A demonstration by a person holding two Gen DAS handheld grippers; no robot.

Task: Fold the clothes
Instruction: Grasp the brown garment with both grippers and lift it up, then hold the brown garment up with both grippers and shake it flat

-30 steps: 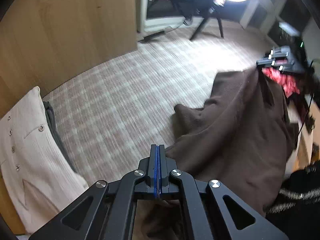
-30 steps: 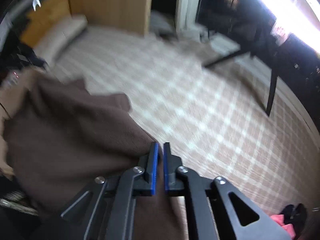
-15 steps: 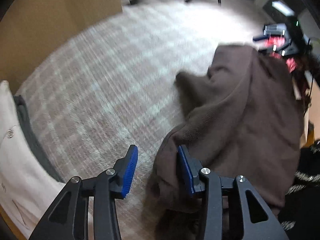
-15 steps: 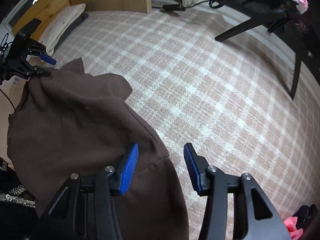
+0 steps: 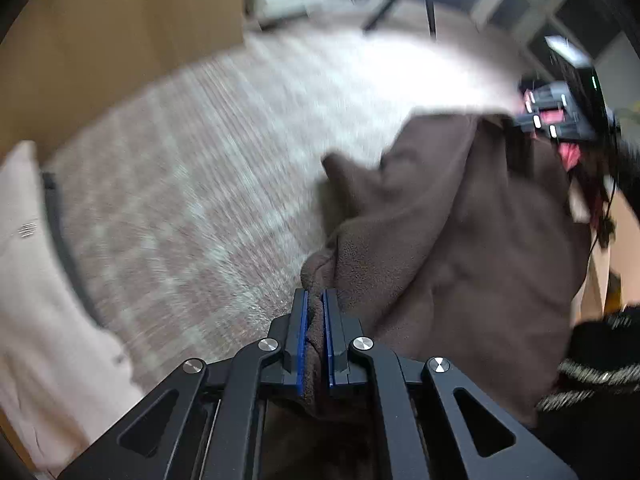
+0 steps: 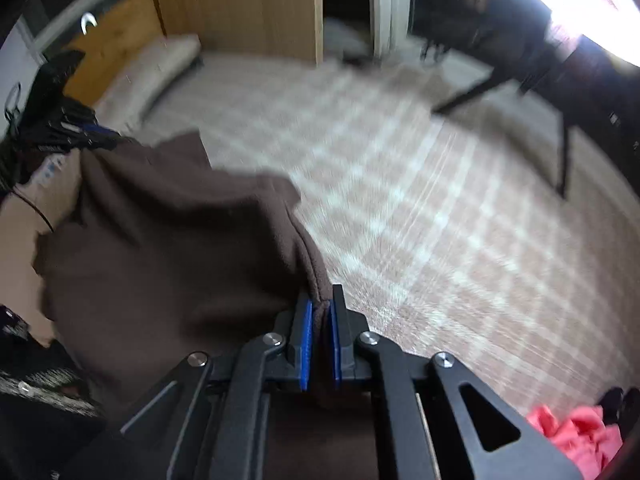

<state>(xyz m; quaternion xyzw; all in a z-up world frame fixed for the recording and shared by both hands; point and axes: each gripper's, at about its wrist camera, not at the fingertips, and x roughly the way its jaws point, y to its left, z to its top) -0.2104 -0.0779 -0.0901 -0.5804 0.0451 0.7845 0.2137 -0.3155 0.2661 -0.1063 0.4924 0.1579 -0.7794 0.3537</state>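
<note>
Hanging between two hand-held tongs, a brown fleece garment (image 5: 460, 248) sags over a checked carpet (image 5: 208, 184). The left tongs (image 5: 315, 336) are closing, their blue pads already pinching a bunched edge of the fleece, which bulges out just beyond the tips and spreads away to their right. The right tongs (image 6: 320, 340) are closing too, with a fold of the same fleece (image 6: 172, 256) caught between their blue pads; from there the cloth drapes off to their left (both views are smeared by motion blur, so fine detail is lost).

From the left tongs' view, the right tongs appear far off to the upper right, at the garment's far corner. From the right tongs' view, the left tongs (image 6: 72, 132) show at the upper left, at the opposite corner of the cloth.

A pale cushion (image 5: 36, 312) lies to the left of the left tongs, against a wooden panel (image 5: 112, 40). Some pink cloth (image 6: 572, 436) lies on the carpet at the lower right of the right tongs. Dark stand legs (image 6: 560, 152) rise from the carpet ahead and to the right of them, under a bright glare.
</note>
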